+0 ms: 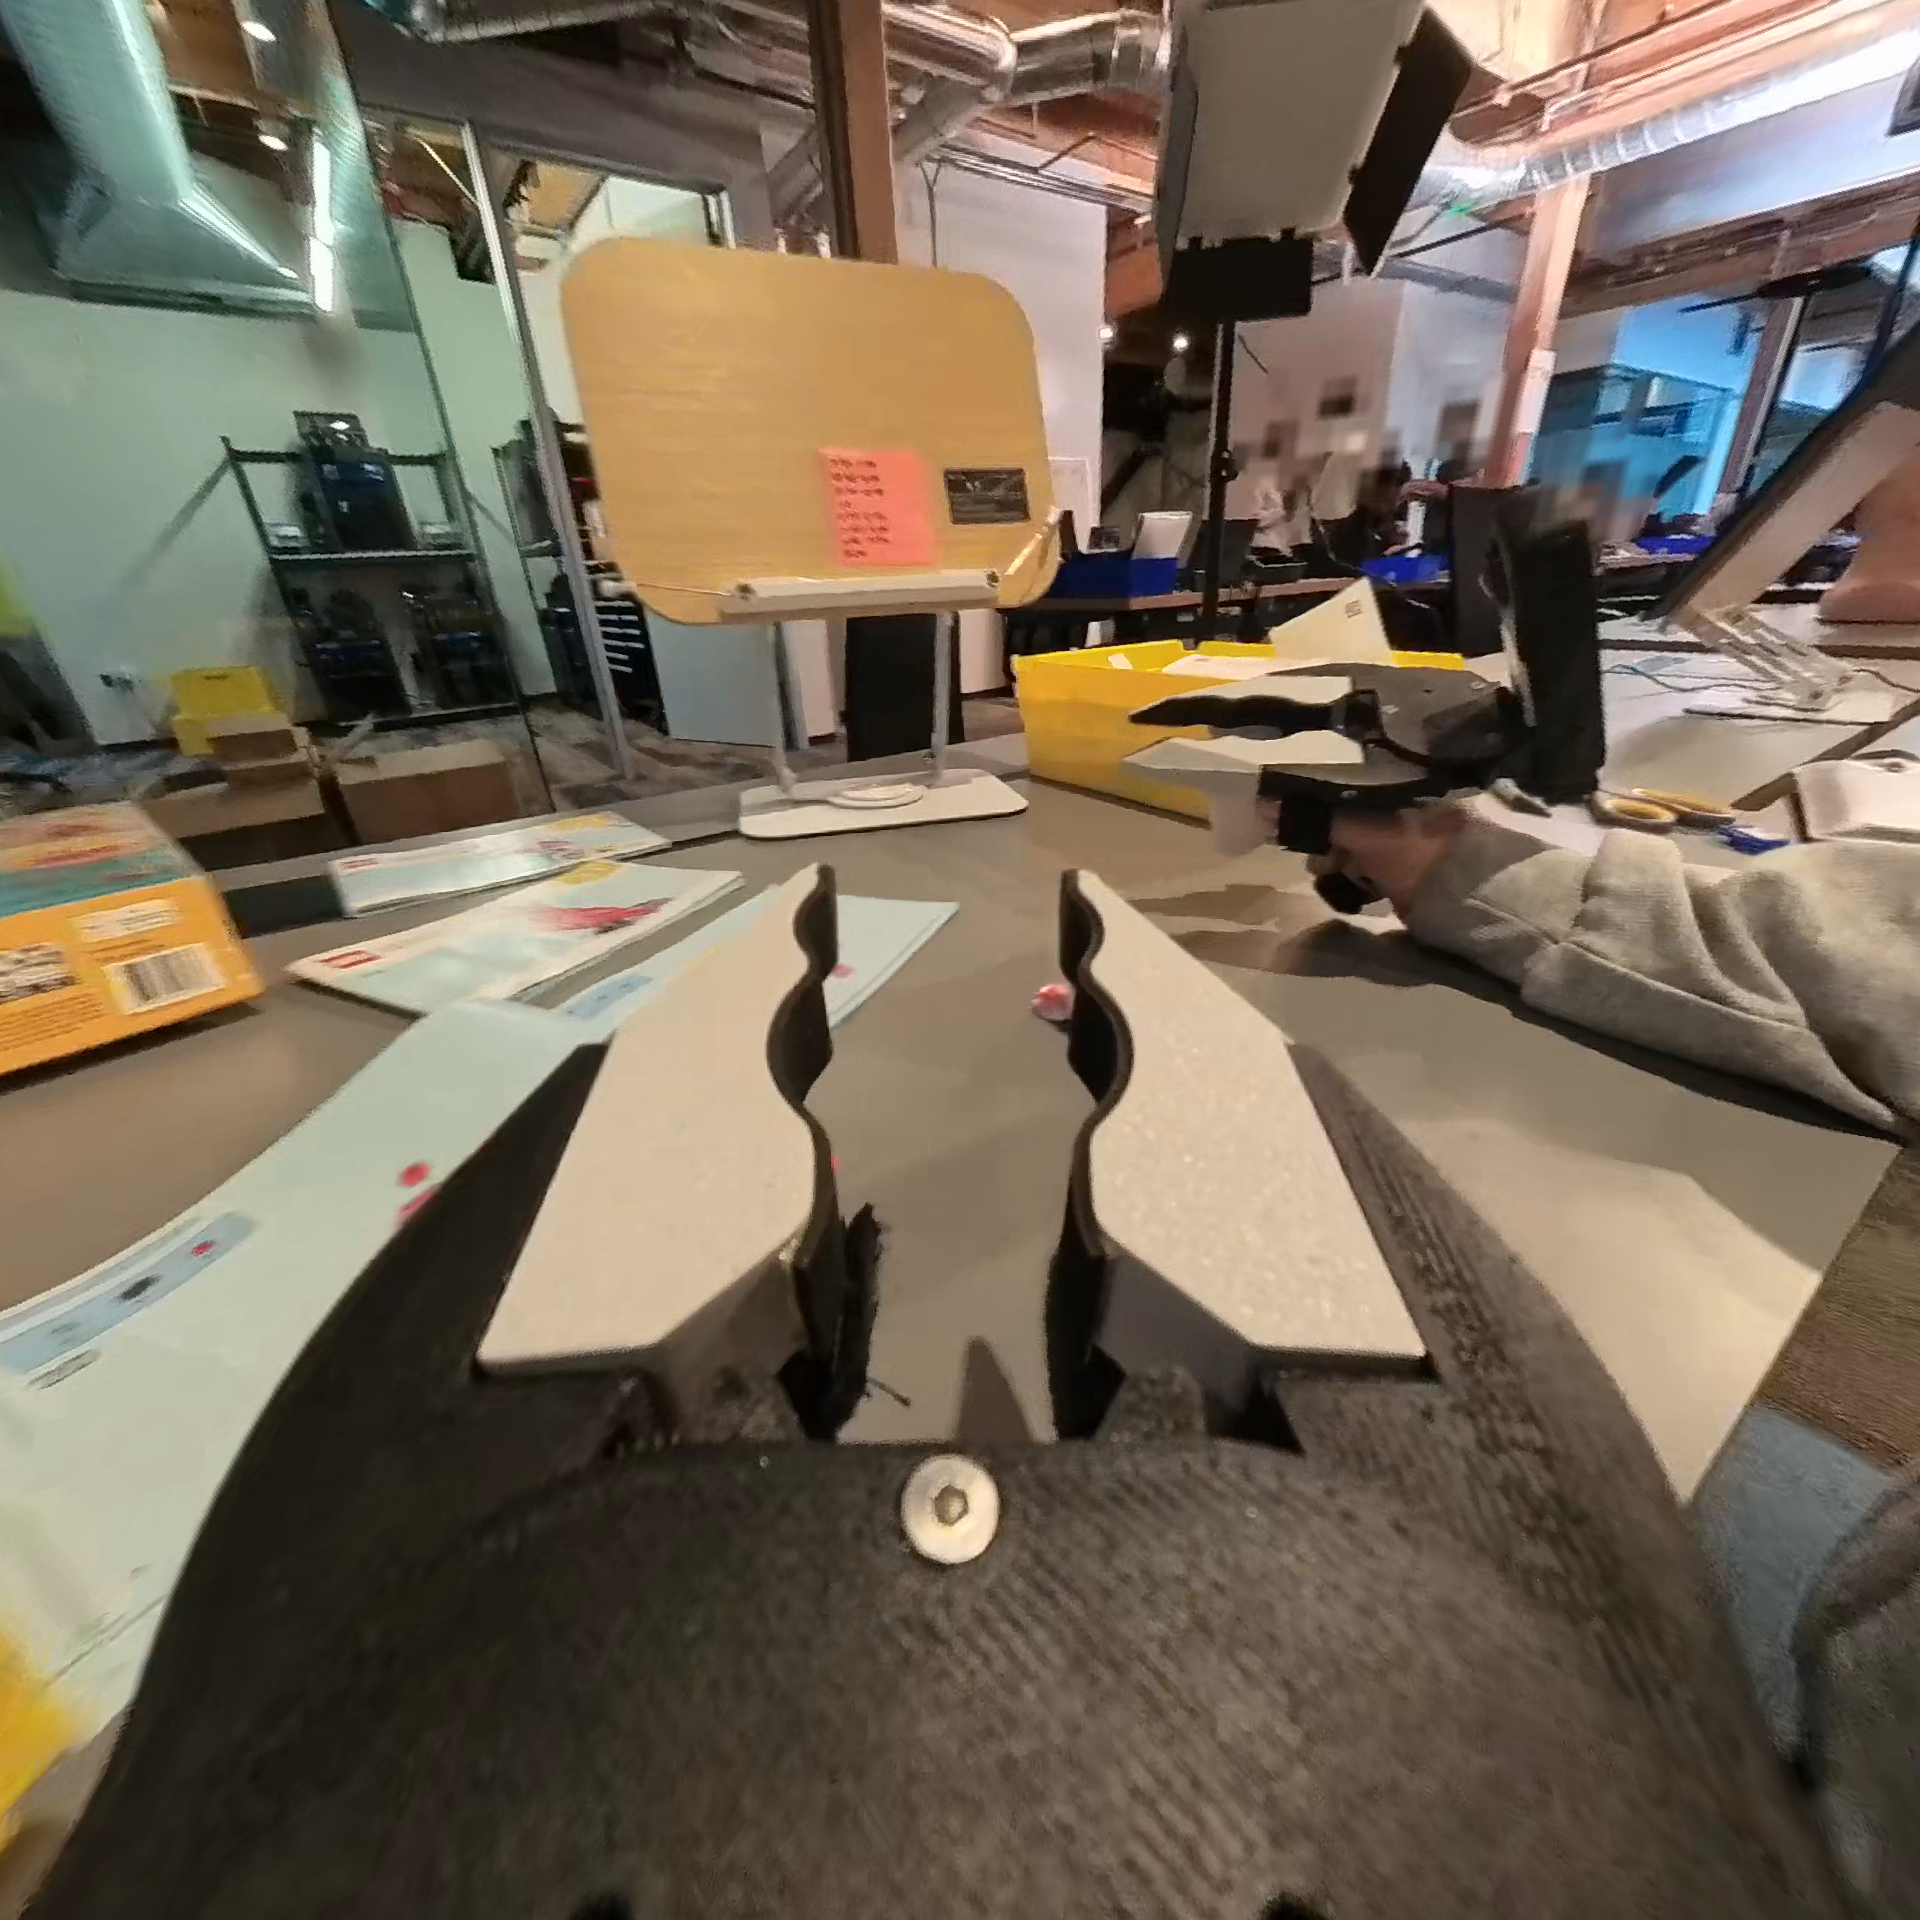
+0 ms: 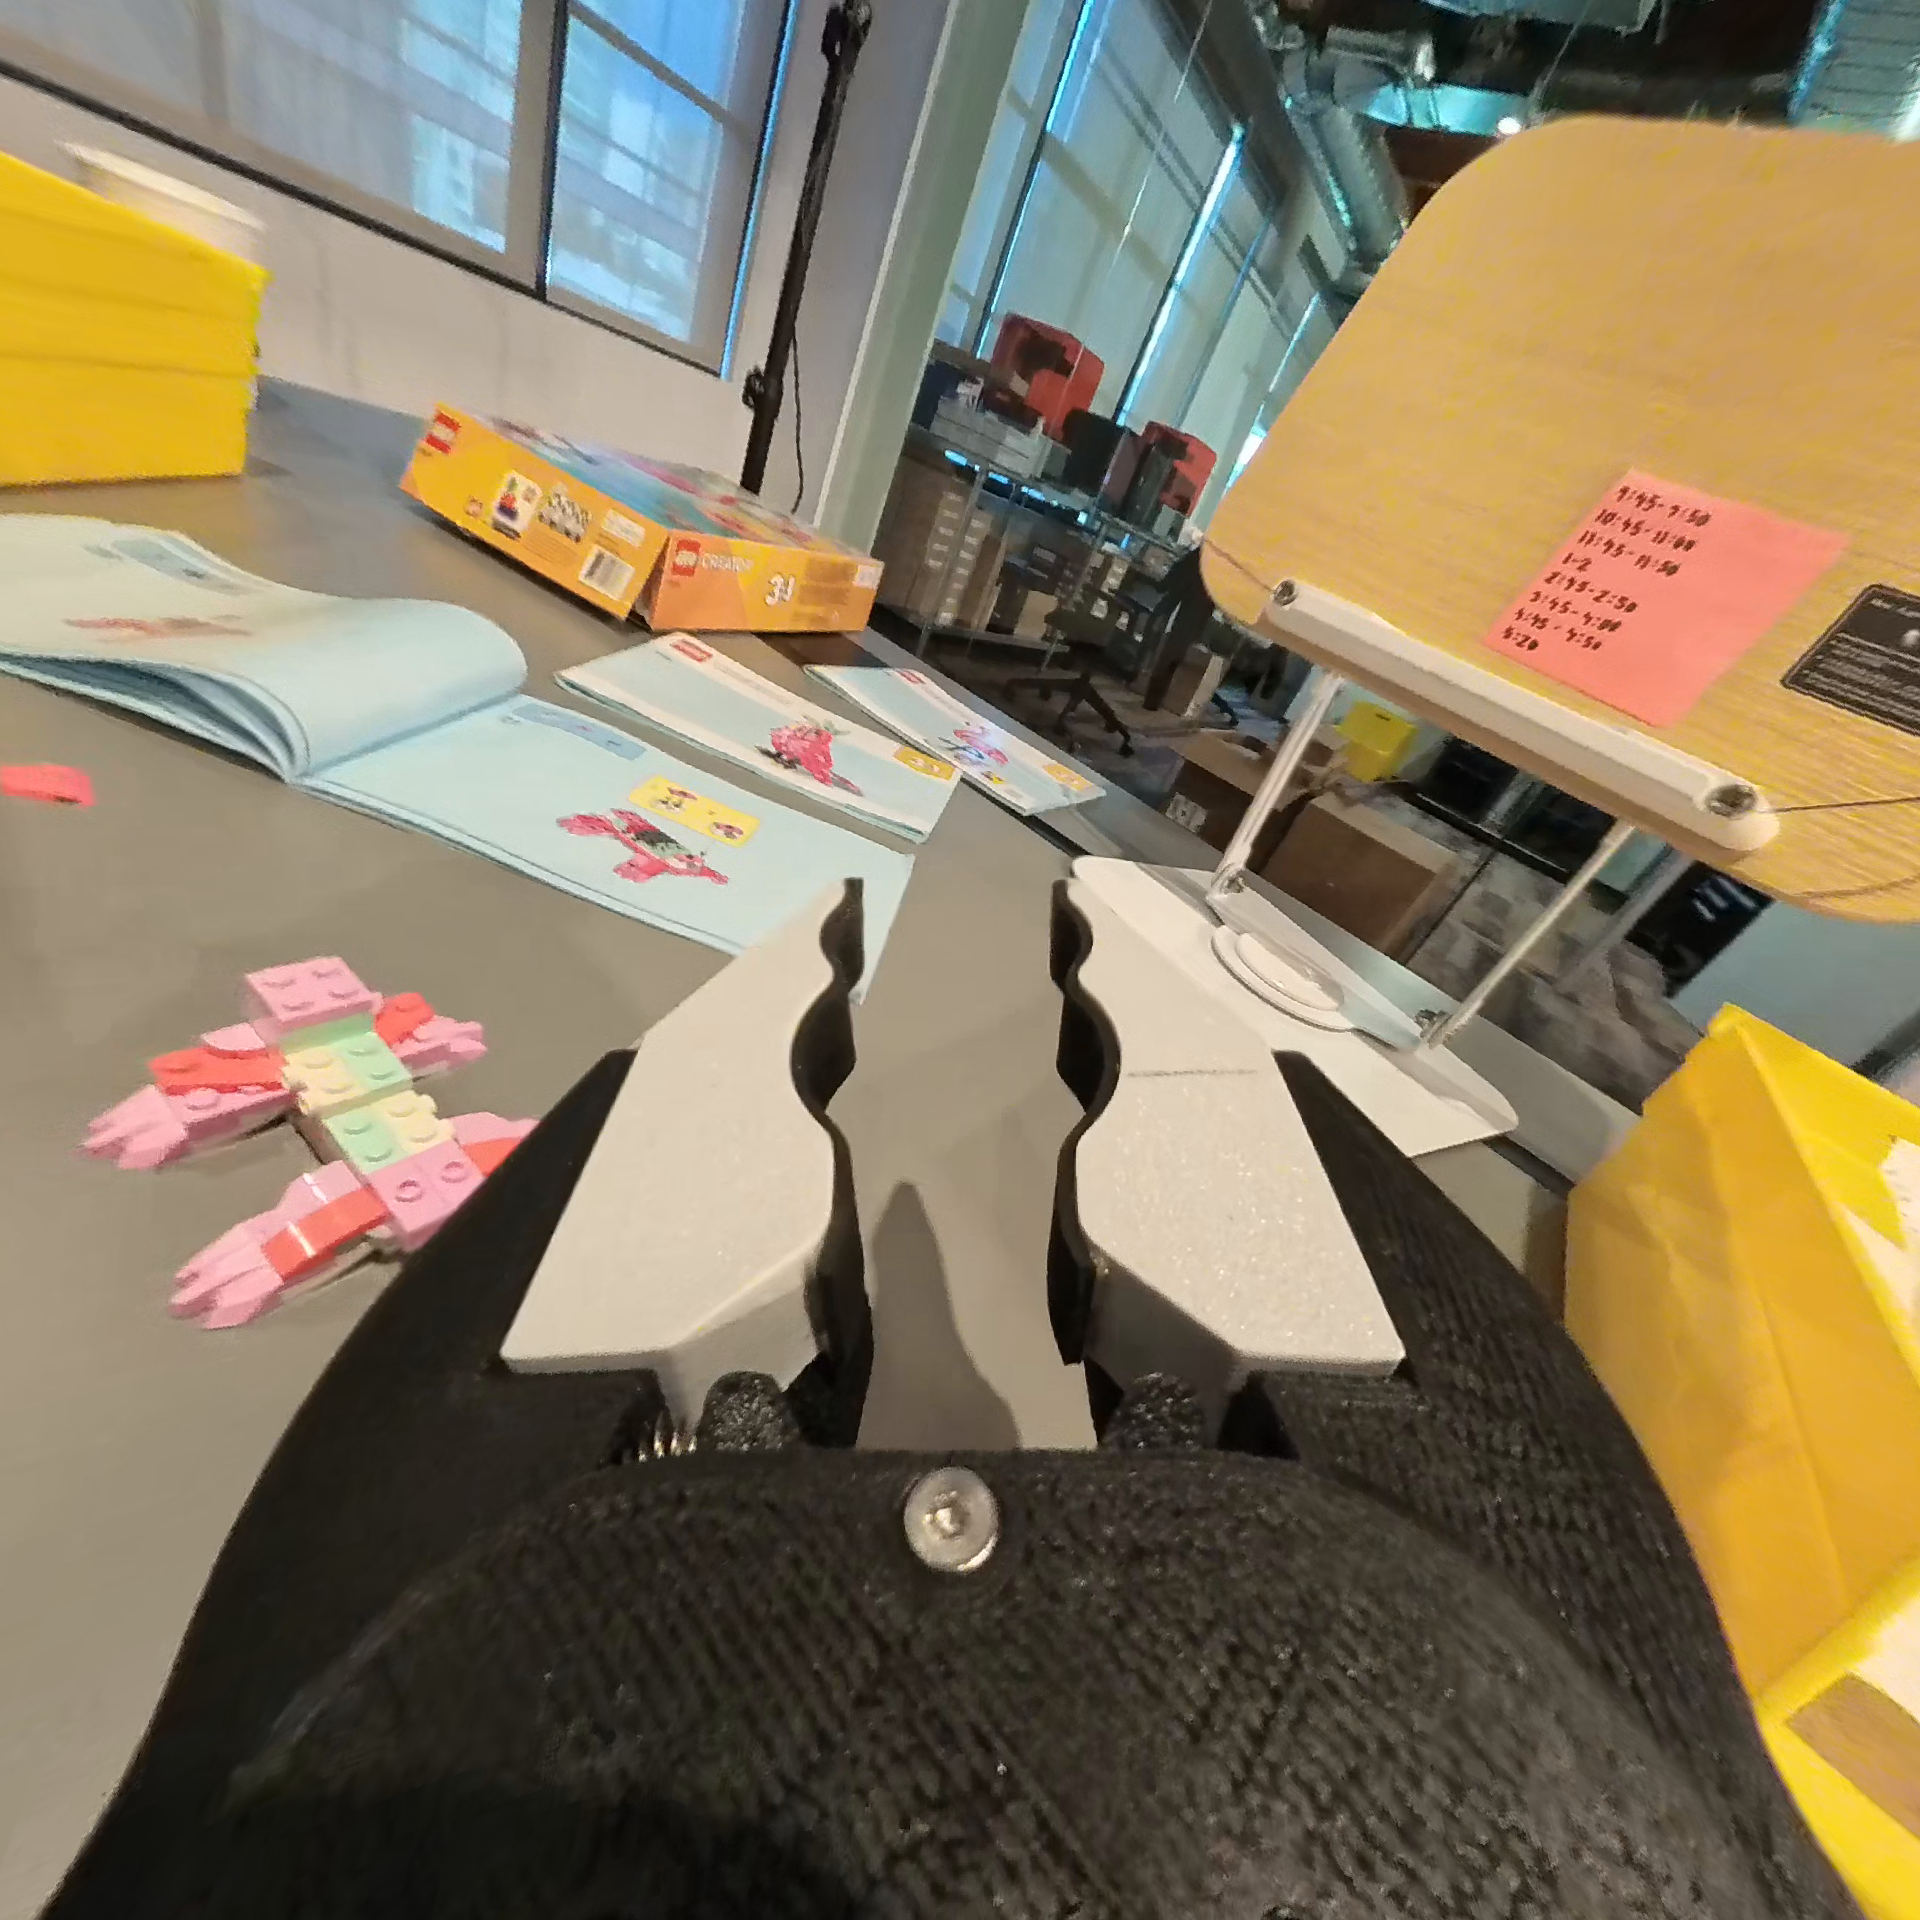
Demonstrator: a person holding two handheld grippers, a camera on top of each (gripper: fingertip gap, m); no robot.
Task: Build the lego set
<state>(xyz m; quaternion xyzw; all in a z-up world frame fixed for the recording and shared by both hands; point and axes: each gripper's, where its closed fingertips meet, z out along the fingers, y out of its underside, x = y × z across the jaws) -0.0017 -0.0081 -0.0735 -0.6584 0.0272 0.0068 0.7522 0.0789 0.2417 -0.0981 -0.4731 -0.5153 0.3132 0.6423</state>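
Grippers, left (image 1: 948,914) and right (image 2: 956,920), are held parted and empty; the pink model (image 2: 312,1122) on the counter (image 2: 156,1455) should be steadied before pressing.

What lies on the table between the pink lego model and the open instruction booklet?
Only bare grey table; the right wrist view shows nothing between the pink lego model and the open instruction booklet.

I'm in an open workshop-style office: bare silver ducts (image 1: 966,62) run overhead above my wooden stand (image 1: 805,426), metal storage shelves (image 1: 358,582) stand left of it, people at desks behind it to its right
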